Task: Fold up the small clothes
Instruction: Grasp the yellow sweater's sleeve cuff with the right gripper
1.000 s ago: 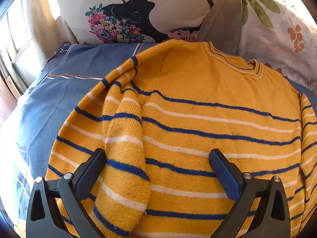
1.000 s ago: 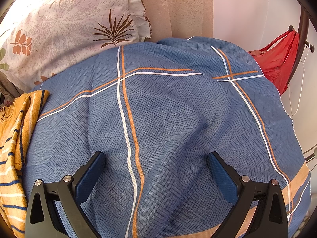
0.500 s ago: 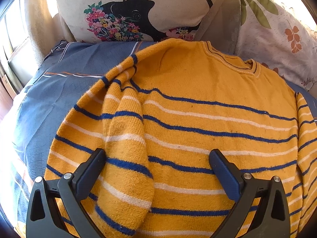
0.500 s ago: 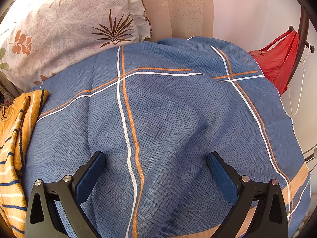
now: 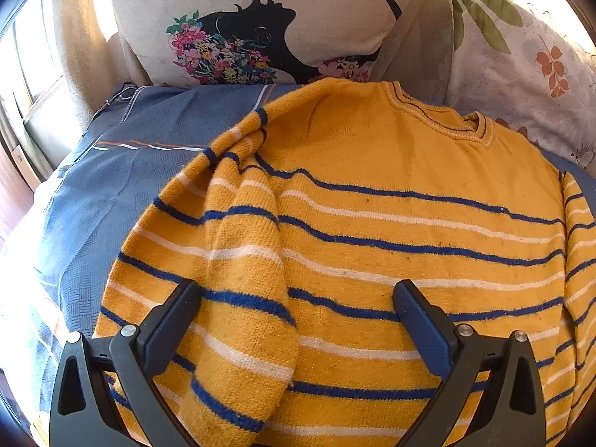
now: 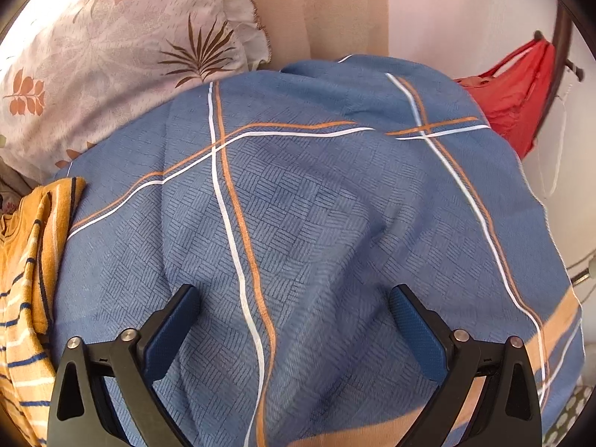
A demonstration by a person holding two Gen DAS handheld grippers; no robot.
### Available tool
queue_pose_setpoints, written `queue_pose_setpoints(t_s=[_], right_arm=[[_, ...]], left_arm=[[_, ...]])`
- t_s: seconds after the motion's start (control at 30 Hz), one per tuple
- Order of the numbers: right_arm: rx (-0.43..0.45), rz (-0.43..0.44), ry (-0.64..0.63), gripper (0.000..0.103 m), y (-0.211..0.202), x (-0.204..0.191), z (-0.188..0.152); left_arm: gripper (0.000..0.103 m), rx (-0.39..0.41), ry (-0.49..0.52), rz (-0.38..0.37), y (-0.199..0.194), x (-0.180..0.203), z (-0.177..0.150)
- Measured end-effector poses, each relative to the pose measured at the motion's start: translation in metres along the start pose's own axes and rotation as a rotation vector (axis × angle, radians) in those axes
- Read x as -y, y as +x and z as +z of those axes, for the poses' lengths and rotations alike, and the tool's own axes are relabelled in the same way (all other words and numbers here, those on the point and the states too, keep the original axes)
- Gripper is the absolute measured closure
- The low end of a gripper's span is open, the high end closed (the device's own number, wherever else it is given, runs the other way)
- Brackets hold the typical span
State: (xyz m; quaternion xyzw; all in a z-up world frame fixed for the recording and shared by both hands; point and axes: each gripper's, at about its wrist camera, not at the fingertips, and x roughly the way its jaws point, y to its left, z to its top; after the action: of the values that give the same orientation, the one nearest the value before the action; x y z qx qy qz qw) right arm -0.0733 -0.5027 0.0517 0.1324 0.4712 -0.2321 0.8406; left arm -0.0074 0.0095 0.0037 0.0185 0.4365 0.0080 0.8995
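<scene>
A small yellow sweater (image 5: pixel 391 193) with blue and white stripes lies flat on the blue bedspread (image 5: pixel 111 186), neck toward the pillows. Its left sleeve (image 5: pixel 246 279) is folded in over the body and runs down between my left fingers. My left gripper (image 5: pixel 296 316) is open and empty, just above the sweater's lower part. My right gripper (image 6: pixel 294 320) is open and empty over bare bedspread (image 6: pixel 316 205). The sweater's right sleeve edge (image 6: pixel 33 260) shows at the far left of the right wrist view.
A pillow with a black and floral print (image 5: pixel 253 29) and a leaf-print pillow (image 5: pixel 521 59) stand behind the sweater; the leaf-print pillow also shows in the right wrist view (image 6: pixel 111 67). A red bag (image 6: pixel 514 97) hangs at the right past the bed's edge. A window is at the far left.
The left gripper has drifted slightly left over the sweater. The right gripper has not moved. Both stay open.
</scene>
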Motion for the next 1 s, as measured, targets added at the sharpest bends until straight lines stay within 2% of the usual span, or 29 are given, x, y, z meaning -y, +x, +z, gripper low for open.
queue_pose_setpoints(t_s=[0.03, 0.1, 0.13, 0.23, 0.27, 0.33, 0.4, 0.47, 0.57, 0.67, 0.73, 0.8, 0.9, 1.0], right_arm=[[0.021, -0.016, 0.011, 0.012, -0.007, 0.000, -0.003], [0.091, 0.030, 0.024, 0.017, -0.036, -0.006, -0.015], [0.122, 0.055, 0.023, 0.017, -0.049, -0.010, -0.020], [0.307, 0.140, -0.018, 0.017, -0.109, -0.032, -0.050], [0.350, 0.175, -0.039, 0.017, -0.124, -0.039, -0.058], [0.375, 0.246, -0.069, 0.016, -0.140, -0.053, -0.071], [0.347, 0.326, -0.104, 0.016, -0.148, -0.068, -0.085], [0.292, 0.421, -0.152, 0.016, -0.151, -0.085, -0.100], [0.213, 0.470, -0.209, 0.017, -0.146, -0.103, -0.123], [0.140, 0.471, -0.247, 0.018, -0.136, -0.108, -0.146], [0.132, 0.446, -0.252, 0.018, -0.135, -0.103, -0.157], [0.116, 0.420, -0.249, 0.018, -0.130, -0.097, -0.166], [0.064, 0.451, -0.229, 0.018, -0.127, -0.090, -0.174], [0.049, 0.454, -0.256, 0.021, -0.126, -0.095, -0.185]], left_arm=[[0.002, 0.012, -0.011, -0.008, -0.002, -0.003, -0.001], [0.006, 0.036, -0.045, -0.030, -0.008, -0.010, -0.002], [0.009, 0.052, -0.065, -0.035, -0.012, -0.015, -0.003], [0.020, 0.097, -0.098, -0.019, -0.033, -0.024, -0.009], [0.020, 0.120, -0.102, -0.017, -0.044, -0.026, -0.011], [0.020, 0.186, -0.099, -0.010, -0.074, -0.028, -0.017], [0.020, 0.250, -0.102, -0.006, -0.106, -0.034, -0.024], [0.019, 0.286, -0.132, -0.039, -0.133, -0.044, -0.032], [0.018, 0.302, -0.136, -0.075, -0.159, -0.054, -0.044], [0.018, 0.345, -0.130, -0.039, -0.171, -0.052, -0.057], [0.018, 0.358, -0.118, -0.036, -0.172, -0.046, -0.063], [0.018, 0.337, -0.104, -0.052, -0.167, -0.038, -0.066], [0.018, 0.315, -0.082, -0.093, -0.162, -0.028, -0.070], [0.018, 0.299, -0.075, -0.171, -0.158, -0.021, -0.074]])
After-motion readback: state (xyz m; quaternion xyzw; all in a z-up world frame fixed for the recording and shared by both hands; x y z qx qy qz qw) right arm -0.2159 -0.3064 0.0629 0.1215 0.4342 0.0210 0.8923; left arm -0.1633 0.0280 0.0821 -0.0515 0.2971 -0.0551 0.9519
